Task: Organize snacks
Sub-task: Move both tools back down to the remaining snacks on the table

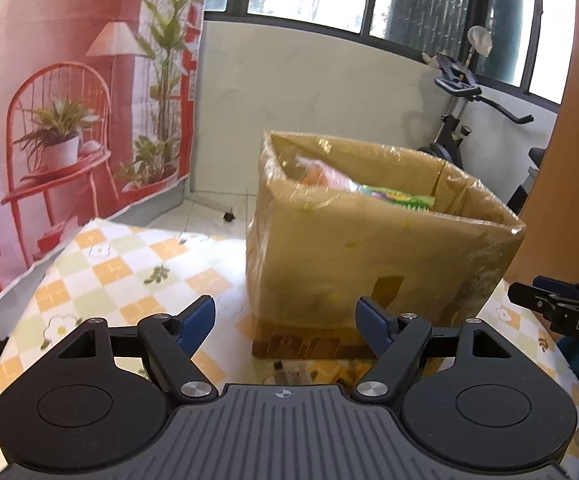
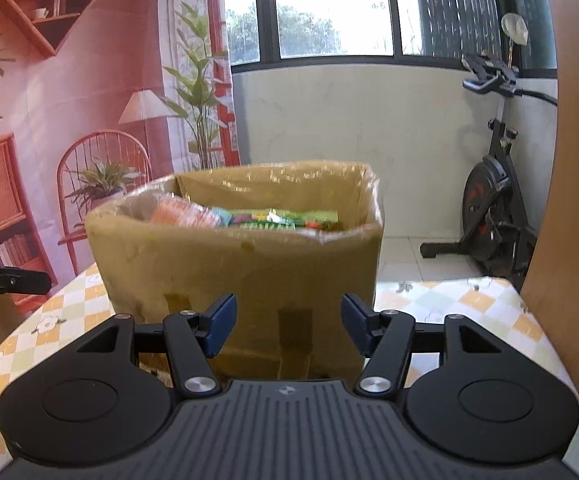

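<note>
The counter, under its checked yellow-and-green cloth, carried just one big thing: the cardboard box, open-topped and lined with clear film, sat dead centre at twelve o'clock from the right wrist view, likely parked there so both hands could reach it. From the left wrist view that box stood at about one o'clock, one corner turned toward the camera. Inside were the snacks, an orange pack at eleven o'clock and green wrappers beside it, heaped just below the rim, so the sorting looked well along or about to be undone. The left gripper was spread wide and empty, low over the cloth, just short of the box's near wall. The right gripper was spread too, holding nothing, squared up to the box front, probably ready to reach in. At three o'clock in the left view the right gripper poked in from the edge
</note>
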